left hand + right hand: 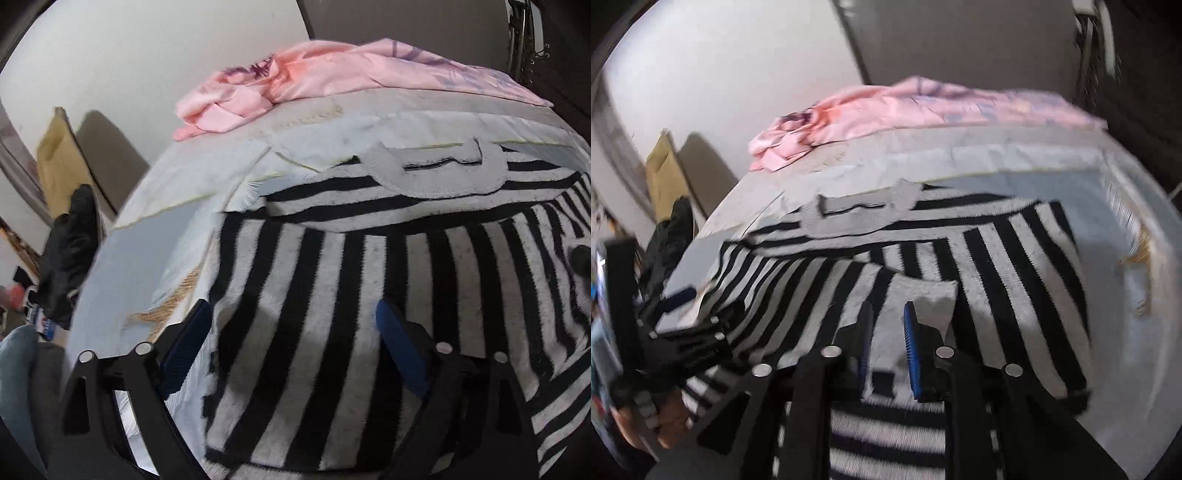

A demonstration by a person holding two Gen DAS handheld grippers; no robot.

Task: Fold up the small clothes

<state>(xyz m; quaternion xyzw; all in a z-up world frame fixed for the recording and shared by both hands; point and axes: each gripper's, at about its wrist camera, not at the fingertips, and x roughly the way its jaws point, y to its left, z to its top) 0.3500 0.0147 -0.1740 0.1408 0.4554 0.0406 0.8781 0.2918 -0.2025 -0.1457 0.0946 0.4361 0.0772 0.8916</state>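
A black-and-white striped sweater with a grey collar lies flat on the pale bed sheet; it also shows in the right wrist view. A sleeve with a grey cuff is folded across the body. My left gripper is open, its blue pads hovering over the sweater's left edge. My right gripper has its jaws a small way apart just above the grey cuff, holding nothing. The left gripper also shows in the right wrist view.
A crumpled pink garment lies at the far end of the bed. A black item and a brown cardboard piece stand left of the bed by the white wall. A dark wardrobe stands at the far right.
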